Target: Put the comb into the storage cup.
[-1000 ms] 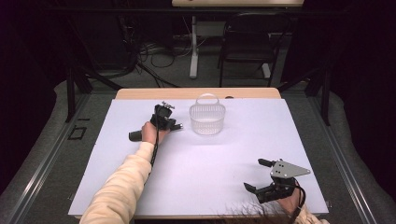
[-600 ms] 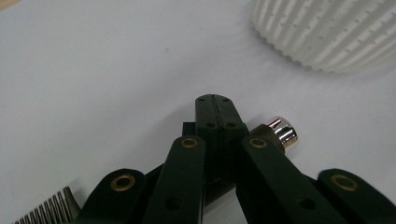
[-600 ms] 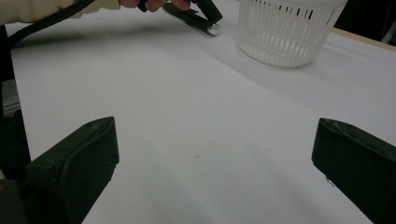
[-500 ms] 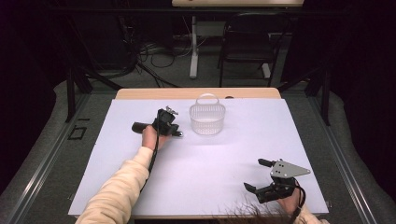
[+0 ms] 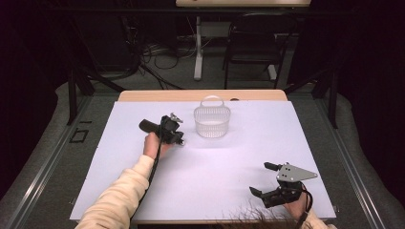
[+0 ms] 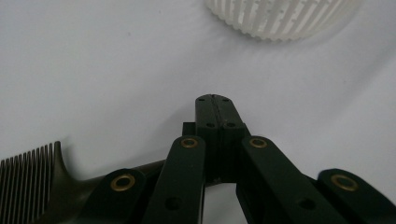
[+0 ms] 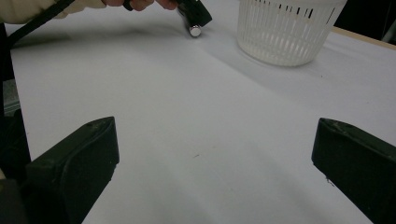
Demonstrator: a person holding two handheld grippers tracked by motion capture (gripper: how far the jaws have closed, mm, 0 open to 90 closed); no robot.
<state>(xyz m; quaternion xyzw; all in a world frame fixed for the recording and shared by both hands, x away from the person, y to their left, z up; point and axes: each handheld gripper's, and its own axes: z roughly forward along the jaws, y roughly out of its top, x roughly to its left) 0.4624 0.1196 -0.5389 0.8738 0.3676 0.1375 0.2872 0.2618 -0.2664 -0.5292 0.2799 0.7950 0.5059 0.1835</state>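
Broad worktop (image 5: 239, 157) across the middle of the high view, covered by a pale sheet, with a strip of bare wood along the far edge.

White slotted basket (image 5: 212, 125) with an arched handle, upright at upper centre of that view, near the far edge of the sheet. Seen again at the top right of the right claw's view and, cut off by the frame, at the top of the left claw's view.

Right claw (image 5: 260, 178) at lower right of the high view, low over the sheet, near the front edge and well apart from the basket. Jaws spread wide, one at each bottom corner of its own view, with bare sheet and nothing else between them. Grey three-cornered plate on top.

Left claw (image 6: 215, 100) at upper left of centre in the high view, just left of the basket but apart from it, held in a hand with a cream sleeve (image 5: 114, 205). Jaws pressed flat together at the tips, nothing between the pads, pointing toward the foot of the basket.

Dark comb (image 6: 32, 177) at the bottom left of the left claw's view, teeth upward in the frame, handle running right and passing behind the claw's links, below and behind the closed tips. Cannot tell whether gripped there or merely lying on the sheet under the claw.
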